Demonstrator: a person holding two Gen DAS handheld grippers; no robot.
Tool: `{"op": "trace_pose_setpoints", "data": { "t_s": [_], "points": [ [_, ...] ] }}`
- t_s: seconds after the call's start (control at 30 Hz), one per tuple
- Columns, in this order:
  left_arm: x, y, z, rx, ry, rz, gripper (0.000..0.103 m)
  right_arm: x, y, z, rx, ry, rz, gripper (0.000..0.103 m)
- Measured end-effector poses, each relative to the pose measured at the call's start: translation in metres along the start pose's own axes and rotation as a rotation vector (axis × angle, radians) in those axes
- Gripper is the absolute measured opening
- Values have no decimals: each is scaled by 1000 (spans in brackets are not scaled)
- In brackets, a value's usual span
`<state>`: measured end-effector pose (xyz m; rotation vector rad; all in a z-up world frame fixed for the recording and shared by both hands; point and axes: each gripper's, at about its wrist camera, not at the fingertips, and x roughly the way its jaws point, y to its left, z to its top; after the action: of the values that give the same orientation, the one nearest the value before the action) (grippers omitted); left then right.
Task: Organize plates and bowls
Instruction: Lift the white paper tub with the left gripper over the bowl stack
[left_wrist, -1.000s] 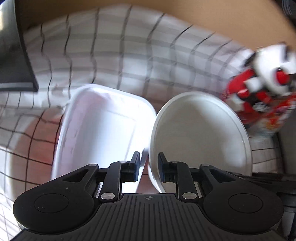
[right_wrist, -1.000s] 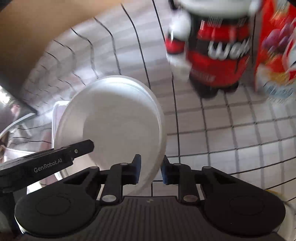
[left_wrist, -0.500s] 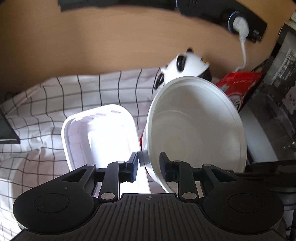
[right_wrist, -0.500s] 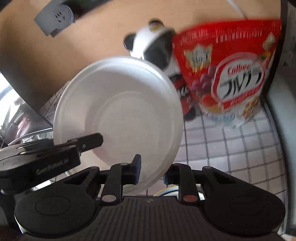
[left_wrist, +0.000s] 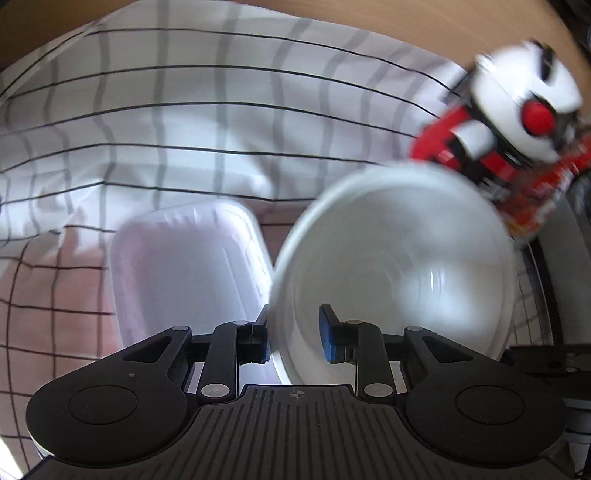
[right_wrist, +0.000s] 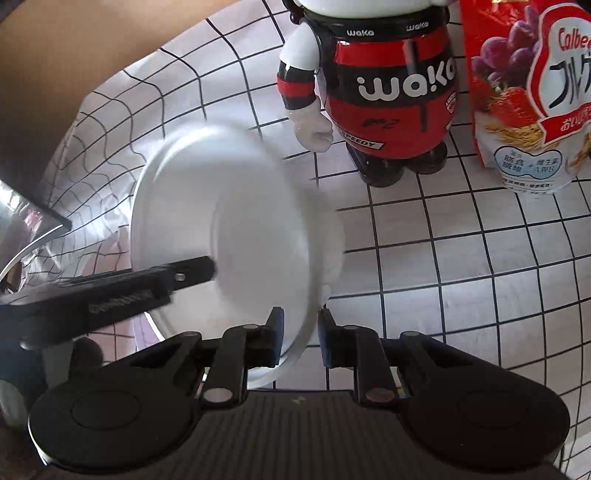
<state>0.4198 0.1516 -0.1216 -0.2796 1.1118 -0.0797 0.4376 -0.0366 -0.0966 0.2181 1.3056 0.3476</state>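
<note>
Right gripper (right_wrist: 299, 338) on blurred plate (right_wrist: 236, 221) rim.

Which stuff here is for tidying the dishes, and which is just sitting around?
For the job:
- round white bowl, held at its rim
- white rectangular dish beside it

Just lying about:
- red toy figure
- cereal bag
- checked tablecloth

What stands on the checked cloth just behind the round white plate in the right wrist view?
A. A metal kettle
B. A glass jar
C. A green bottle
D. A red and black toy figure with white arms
D: the red and black toy figure, marked "waka", stands upright on the checked cloth behind the round white plate.
</note>
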Motion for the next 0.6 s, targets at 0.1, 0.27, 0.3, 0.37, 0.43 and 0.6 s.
{"op": "trace_pose_setpoints", "data": {
  "t_s": [0.1, 0.27, 0.3, 0.37, 0.43, 0.6],
  "points": [
    [-6, 12, 3, -15, -29, -9, 28, 5, -3, 3, 19, 3, -7, 18],
    [-16, 9, 8, 31, -17, 12, 26, 3, -7, 8, 35, -12, 27, 16],
    [-18, 7, 8, 44, -19, 12, 28, 0, -6, 8, 28, -20, 26, 16],
    [-20, 2, 6, 85, -12, 57, 28, -6, -2, 8, 18, -35, 30, 16],
    [-15, -1, 6, 118, 2, 107, 28, -8, -1, 8, 9, -48, 41, 17],
    [-10, 13, 1, 102, 22, 114, 30, -6, 10, 2, -85, -92, -48, 45]
  ]
}}
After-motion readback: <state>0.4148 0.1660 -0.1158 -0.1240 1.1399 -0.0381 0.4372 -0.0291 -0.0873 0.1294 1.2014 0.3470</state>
